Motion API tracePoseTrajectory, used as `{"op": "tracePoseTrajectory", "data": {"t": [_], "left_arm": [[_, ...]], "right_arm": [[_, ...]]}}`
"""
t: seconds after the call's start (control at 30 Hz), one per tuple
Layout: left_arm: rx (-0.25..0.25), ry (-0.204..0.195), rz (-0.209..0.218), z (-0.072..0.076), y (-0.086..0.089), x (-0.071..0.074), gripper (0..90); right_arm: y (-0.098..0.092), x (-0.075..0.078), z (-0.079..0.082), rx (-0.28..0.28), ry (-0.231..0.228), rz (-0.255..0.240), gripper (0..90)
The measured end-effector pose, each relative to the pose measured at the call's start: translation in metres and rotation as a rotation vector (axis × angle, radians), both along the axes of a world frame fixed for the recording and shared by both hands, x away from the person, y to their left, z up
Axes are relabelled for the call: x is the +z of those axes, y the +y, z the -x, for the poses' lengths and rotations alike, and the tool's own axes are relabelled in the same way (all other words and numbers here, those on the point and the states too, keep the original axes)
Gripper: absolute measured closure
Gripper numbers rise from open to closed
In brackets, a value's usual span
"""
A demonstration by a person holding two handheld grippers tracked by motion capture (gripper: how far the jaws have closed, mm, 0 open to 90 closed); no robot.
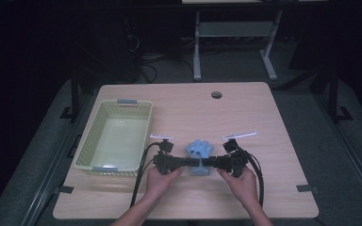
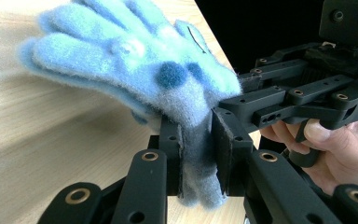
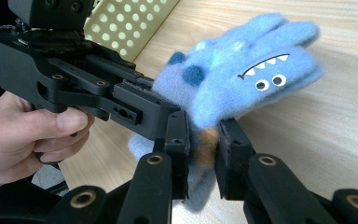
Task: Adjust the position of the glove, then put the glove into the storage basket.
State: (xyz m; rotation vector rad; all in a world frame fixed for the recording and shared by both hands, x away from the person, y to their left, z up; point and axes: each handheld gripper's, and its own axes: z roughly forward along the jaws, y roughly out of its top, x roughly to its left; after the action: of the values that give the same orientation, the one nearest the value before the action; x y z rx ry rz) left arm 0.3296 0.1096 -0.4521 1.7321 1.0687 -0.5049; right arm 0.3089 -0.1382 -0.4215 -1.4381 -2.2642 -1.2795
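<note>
Both grippers were clenched on the same thing, a fuzzy blue glove [image 1: 199, 151] with a toothy monster face, held near the middle of the table's near half, a little in from the front edge. In the high view the left gripper [image 1: 190, 163] came in from the left and the right gripper [image 1: 208, 163] from the right, their jaws meeting almost nose to nose at the glove's cuff end, while the glove's fingers fanned away toward the table's far edge. In the left gripper view the pads pinched the darker cuff fabric [image 2: 198, 154]; in the right gripper view the other pair pressed a fold of it where an orange patch [image 3: 208, 140] showed. So the glove's long axis ran from front to back, across the line joining the two hands, and neither hand was plainly nearer to it. The pale yellow basket [image 1: 114, 136] stood by the table's left edge, on the left gripper's side and well apart from the glove; if the glove was bound there, the move would probably be leftward, with the left hand leading.
</note>
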Motion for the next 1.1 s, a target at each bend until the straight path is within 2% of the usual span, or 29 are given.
{"op": "tracePoseTrajectory", "data": {"t": [0.57, 0.77, 1.1], "left_arm": [[0.002, -0.016, 0.0, 0.0, 0.004, 0.011, 74.7], [0.008, -0.022, 0.003, -0.001, 0.01, 0.017, 75.1], [0.011, -0.03, 0.017, -0.004, 0.021, 0.028, 75.2]], "right_arm": [[0.003, 0.009, -0.002, 0.003, -0.017, -0.001, 76.6], [0.008, 0.015, -0.003, 0.008, -0.033, -0.012, 76.4], [0.016, 0.026, -0.008, 0.02, -0.035, -0.025, 76.1]]}}
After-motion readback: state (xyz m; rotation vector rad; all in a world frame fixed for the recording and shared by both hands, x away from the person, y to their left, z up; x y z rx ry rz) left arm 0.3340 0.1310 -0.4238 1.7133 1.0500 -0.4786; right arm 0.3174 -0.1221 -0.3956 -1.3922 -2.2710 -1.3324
